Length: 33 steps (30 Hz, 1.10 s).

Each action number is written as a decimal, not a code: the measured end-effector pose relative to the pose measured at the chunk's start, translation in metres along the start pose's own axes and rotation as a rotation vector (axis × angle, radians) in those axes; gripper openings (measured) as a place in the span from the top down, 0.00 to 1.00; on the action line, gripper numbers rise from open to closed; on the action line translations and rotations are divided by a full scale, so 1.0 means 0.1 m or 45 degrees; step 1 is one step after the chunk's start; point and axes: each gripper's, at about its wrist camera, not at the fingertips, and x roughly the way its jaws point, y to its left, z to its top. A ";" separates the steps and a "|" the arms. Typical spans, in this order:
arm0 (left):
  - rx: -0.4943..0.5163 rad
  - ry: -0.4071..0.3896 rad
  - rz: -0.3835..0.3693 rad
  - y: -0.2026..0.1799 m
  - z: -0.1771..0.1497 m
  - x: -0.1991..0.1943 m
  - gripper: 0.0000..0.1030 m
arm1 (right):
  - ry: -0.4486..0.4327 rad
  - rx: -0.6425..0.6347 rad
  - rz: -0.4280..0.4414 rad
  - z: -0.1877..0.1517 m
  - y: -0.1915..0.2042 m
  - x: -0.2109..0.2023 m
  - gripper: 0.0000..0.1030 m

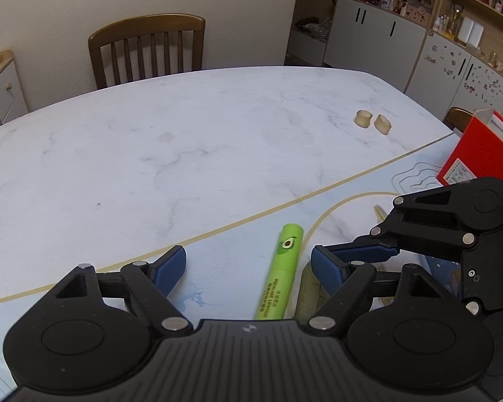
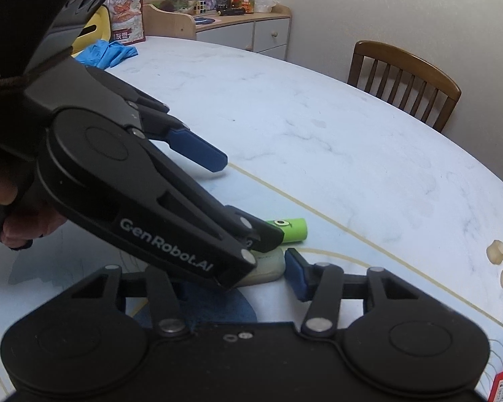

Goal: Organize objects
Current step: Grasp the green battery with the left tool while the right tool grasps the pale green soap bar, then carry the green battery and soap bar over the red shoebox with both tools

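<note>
A green lip-balm tube with an avocado print [image 1: 281, 278] lies on the table mat between my left gripper's [image 1: 248, 264] open fingers, nearer the right one. A pale, flat soap-like object [image 1: 308, 288] lies just right of the tube. The tube [image 2: 293, 229] and the pale object [image 2: 268, 266] also show in the right wrist view, partly hidden by the left gripper [image 2: 248, 201]. My right gripper [image 2: 238, 284] is open, its blue pad [image 2: 296, 274] beside the pale object. The right gripper also shows in the left wrist view [image 1: 385, 251].
Two small beige caps [image 1: 372, 122] lie on the marble table [image 1: 184, 140], also seen in the right wrist view [image 2: 501, 261]. A red box [image 1: 479, 154] stands at the right. Blue gloves [image 2: 109, 52] and a snack bag [image 2: 125, 6] lie far left. Wooden chairs [image 1: 147, 48] stand around.
</note>
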 end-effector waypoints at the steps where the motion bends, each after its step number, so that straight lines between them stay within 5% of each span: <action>1: 0.003 0.000 -0.004 -0.01 0.00 0.01 0.20 | 0.002 -0.005 0.000 -0.01 -0.01 -0.01 0.51; 10: 0.027 0.011 -0.002 -0.10 -0.03 0.06 0.36 | 0.036 0.010 -0.032 -0.17 -0.14 -0.17 0.51; 24: 0.180 0.051 0.048 -0.40 -0.06 0.04 0.84 | 0.056 0.064 -0.096 -0.26 -0.14 -0.28 0.51; 33: 0.137 0.092 0.059 -0.52 -0.09 -0.01 0.85 | 0.048 0.155 -0.151 -0.33 -0.16 -0.57 0.51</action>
